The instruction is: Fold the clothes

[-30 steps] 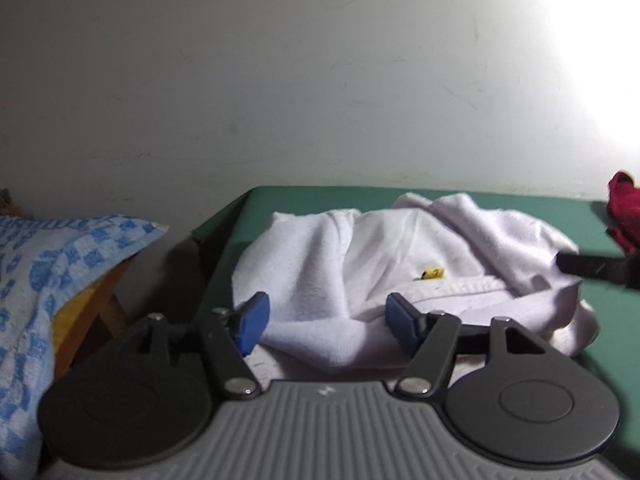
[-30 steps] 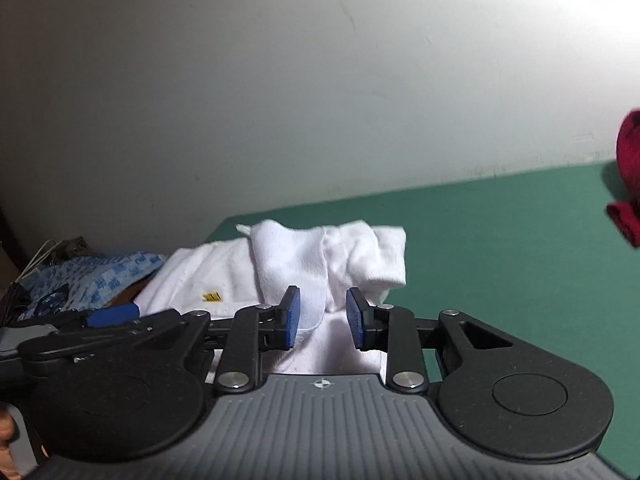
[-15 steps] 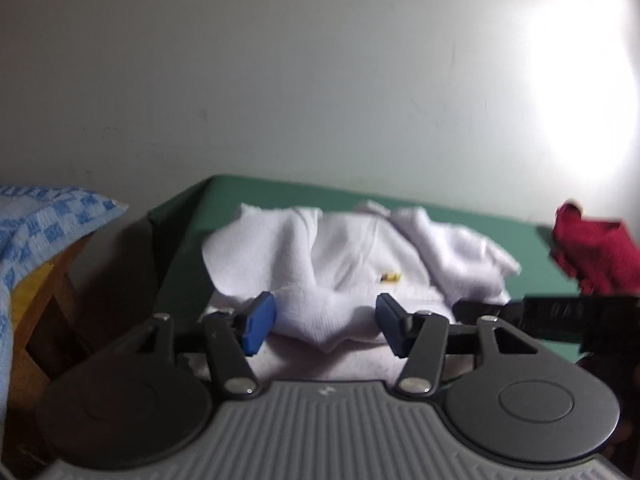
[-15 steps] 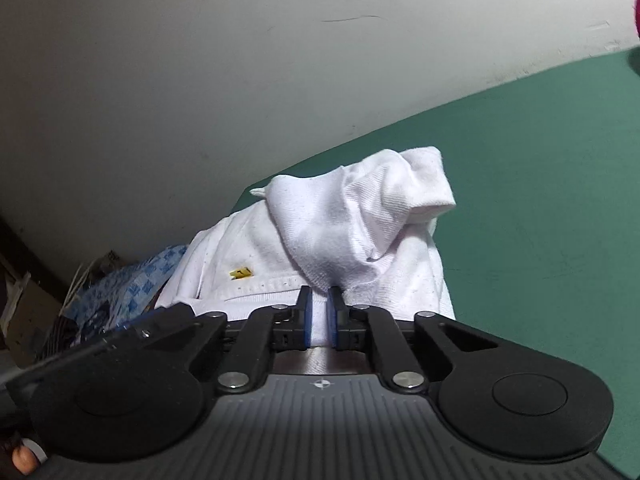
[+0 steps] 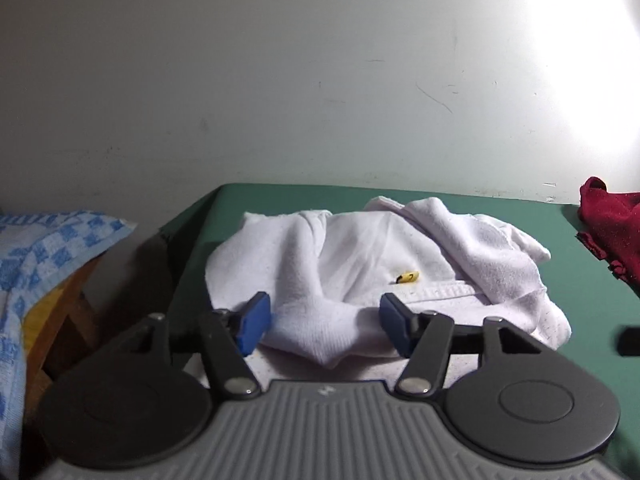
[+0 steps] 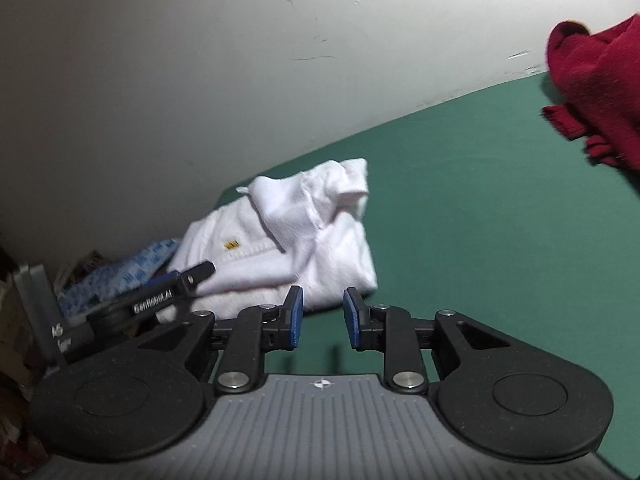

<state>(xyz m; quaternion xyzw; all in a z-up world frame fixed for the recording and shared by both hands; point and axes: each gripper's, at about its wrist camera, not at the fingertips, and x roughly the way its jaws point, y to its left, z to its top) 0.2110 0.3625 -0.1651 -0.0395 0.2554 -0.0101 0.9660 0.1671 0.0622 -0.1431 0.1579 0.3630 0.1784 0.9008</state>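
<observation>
On the left end of the green cloth-covered table (image 5: 592, 312), close to the wall, lies the white knit garment with a small yellow tag (image 5: 360, 264), bundled into a rough, lumpy fold; sleeve or hem ends flop across the top. A crumpled dark red garment (image 6: 592, 92) sits well apart at the right, unfolded. A blue-and-white checked cloth (image 5: 44, 248) hangs off furniture beyond the table's left edge.

Left gripper (image 5: 324, 326): jaws opening, standing fairly wide. A pointed fold of the white garment pokes up between the blue pads (image 5: 253, 324). It lies just beside the left pad, and contact there cannot be told; the right pad stands clear of it. No grip.

Right gripper (image 6: 322, 318): jaws opening, a modest gap, nothing between them but bare green table. It sits just off the white bundle's near right corner. The left gripper's black finger shows at the left of this view, lying against the bundle.

Judgement: the white garment's fold looks at its close, both grippers letting go. The bundle is untidy but compact. Either it needs a last tuck of the loose top flap, or the work passes to the red garment.

Next move, if the latter: the right gripper travels across the open table to the red heap, jaws wide, and finds an edge or corner to spread it flat. Risk: the left pads snagging the white fold on withdrawal and pulling the bundle apart.
</observation>
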